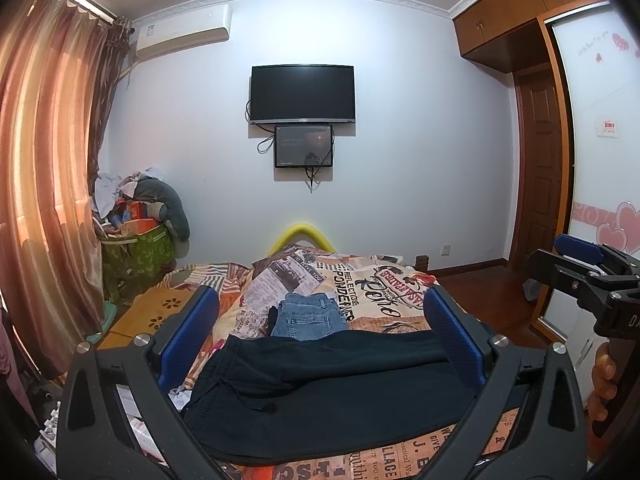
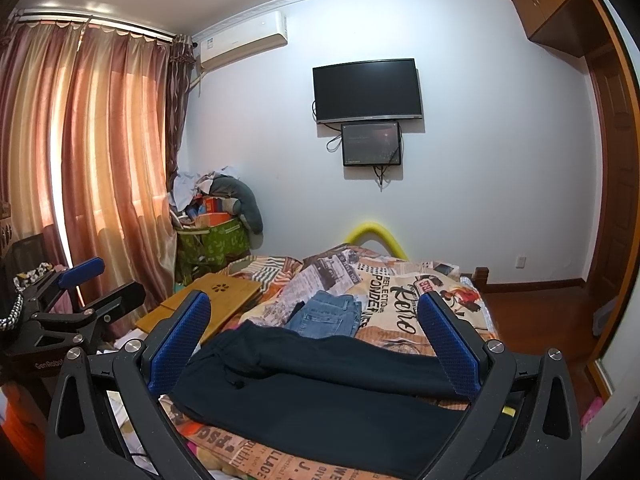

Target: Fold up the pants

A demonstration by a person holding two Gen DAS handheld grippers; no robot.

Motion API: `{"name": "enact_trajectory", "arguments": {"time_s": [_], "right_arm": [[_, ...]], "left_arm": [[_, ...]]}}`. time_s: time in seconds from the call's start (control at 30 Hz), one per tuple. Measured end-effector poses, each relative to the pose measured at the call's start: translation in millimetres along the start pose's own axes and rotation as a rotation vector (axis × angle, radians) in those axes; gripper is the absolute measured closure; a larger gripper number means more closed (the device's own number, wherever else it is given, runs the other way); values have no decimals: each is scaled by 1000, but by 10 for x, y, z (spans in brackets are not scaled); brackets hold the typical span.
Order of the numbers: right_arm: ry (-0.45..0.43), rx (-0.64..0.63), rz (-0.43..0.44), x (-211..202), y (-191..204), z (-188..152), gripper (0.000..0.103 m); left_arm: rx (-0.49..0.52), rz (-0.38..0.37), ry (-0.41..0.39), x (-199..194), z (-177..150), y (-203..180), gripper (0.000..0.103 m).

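Left wrist view showed black pants (image 1: 328, 392) spread across the bed's (image 1: 400, 292) near edge, ready for folding. Both the left gripper (image 1: 320, 344) and right gripper (image 2: 316, 344) hovered with fingers spread, holding nothing.

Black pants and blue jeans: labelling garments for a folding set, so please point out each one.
black pants (image 1: 340, 384), left wrist view, on the spread fabric below the waistband.
blue jeans (image 2: 328, 316), right wrist view, on the back-pocket panel.

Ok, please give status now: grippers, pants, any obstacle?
Left gripper open, right gripper open, both empty. Dark navy cloth pants flat on bed. Folded blue jeans behind.
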State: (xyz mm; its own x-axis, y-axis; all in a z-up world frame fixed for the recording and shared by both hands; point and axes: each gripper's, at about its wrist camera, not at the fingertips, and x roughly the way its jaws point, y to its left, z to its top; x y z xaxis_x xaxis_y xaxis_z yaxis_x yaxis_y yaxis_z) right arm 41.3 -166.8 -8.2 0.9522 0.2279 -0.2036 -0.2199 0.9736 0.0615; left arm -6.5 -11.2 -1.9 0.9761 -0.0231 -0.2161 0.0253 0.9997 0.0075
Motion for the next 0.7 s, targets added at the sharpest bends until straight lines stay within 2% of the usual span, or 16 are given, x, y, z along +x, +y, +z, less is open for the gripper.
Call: {"name": "enact_trajectory", "arguments": {"time_s": [0.7], "right_arm": [[10, -7, 5, 34, -17, -10, 0]], "left_arm": [[-7, 2, -6, 29, -40, 30, 0]]}}
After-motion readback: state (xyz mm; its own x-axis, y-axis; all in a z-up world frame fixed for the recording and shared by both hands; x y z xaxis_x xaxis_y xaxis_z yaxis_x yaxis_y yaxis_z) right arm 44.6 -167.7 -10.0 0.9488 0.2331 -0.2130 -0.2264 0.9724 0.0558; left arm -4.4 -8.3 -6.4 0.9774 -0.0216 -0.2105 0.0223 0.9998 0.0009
